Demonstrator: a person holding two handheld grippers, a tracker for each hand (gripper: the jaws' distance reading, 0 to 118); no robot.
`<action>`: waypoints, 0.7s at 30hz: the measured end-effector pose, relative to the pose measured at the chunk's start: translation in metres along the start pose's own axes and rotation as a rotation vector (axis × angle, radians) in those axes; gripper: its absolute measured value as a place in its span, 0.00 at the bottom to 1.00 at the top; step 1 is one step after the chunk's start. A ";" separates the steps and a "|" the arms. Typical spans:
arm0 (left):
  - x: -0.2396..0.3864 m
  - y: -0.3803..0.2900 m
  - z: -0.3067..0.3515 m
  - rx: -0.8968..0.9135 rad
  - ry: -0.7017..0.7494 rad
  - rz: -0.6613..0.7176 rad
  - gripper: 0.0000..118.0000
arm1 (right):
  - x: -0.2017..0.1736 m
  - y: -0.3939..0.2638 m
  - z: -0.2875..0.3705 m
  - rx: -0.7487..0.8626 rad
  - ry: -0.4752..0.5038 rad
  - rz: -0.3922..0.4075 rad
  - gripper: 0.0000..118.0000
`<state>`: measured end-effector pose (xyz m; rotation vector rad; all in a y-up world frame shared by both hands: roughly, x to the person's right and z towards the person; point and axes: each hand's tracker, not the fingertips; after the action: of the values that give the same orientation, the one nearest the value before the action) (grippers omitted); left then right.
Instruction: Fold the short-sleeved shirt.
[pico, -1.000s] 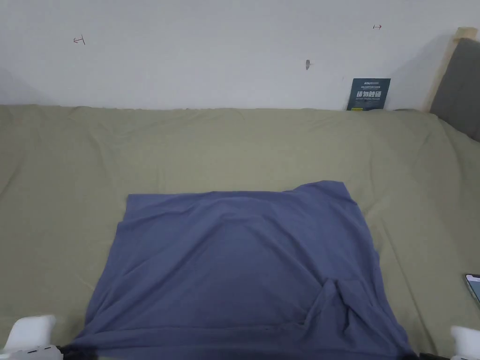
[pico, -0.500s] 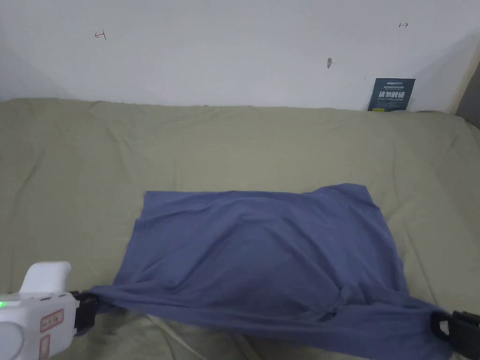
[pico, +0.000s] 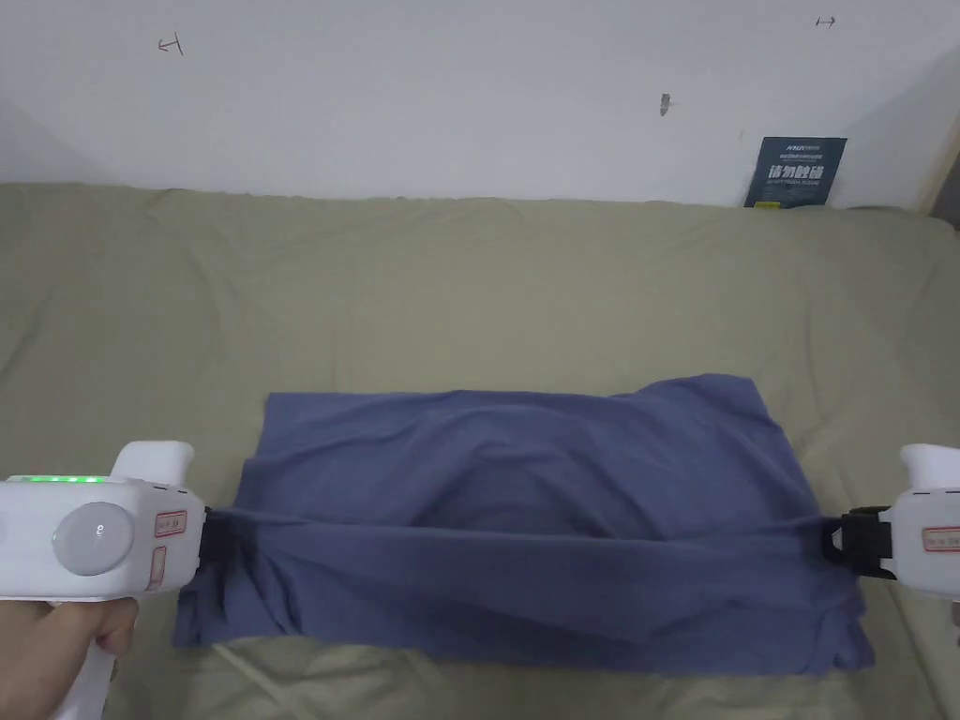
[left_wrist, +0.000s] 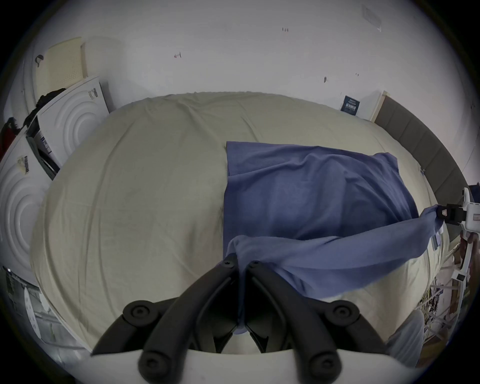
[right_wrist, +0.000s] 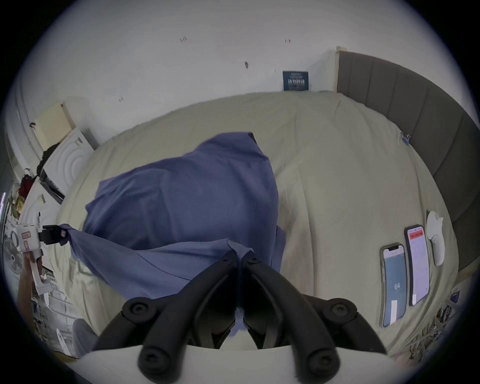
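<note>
The shirt (pico: 525, 487) was soft, matt blue cloth; the bed sheet (pico: 469, 281) was matt, creased olive fabric; both gripper bodies were smooth white plastic.

Bare sheet (pico: 469, 281) open beyond the blue shirt (pico: 525, 487), 2 phones (right_wrist: 405, 272) and white controller (right_wrist: 435, 240) near right edge, wall (pico: 469, 94) behind
</note>
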<state>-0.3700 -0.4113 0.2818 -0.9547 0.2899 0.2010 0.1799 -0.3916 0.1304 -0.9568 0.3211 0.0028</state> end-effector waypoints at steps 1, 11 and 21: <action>0.001 0.002 -0.008 -0.010 -0.002 0.001 0.00 | 0.001 0.003 -0.009 -0.022 -0.002 -0.006 0.04; -0.010 0.010 -0.020 0.000 0.025 0.077 0.98 | 0.015 -0.018 -0.021 -0.018 -0.039 -0.097 1.00; -0.043 -0.077 0.027 -0.037 -0.011 0.147 0.00 | 0.012 -0.097 0.020 0.011 -0.043 -0.064 0.00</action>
<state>-0.3834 -0.4340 0.3704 -0.9690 0.3471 0.3470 0.2102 -0.4330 0.2155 -0.9543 0.2509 -0.0367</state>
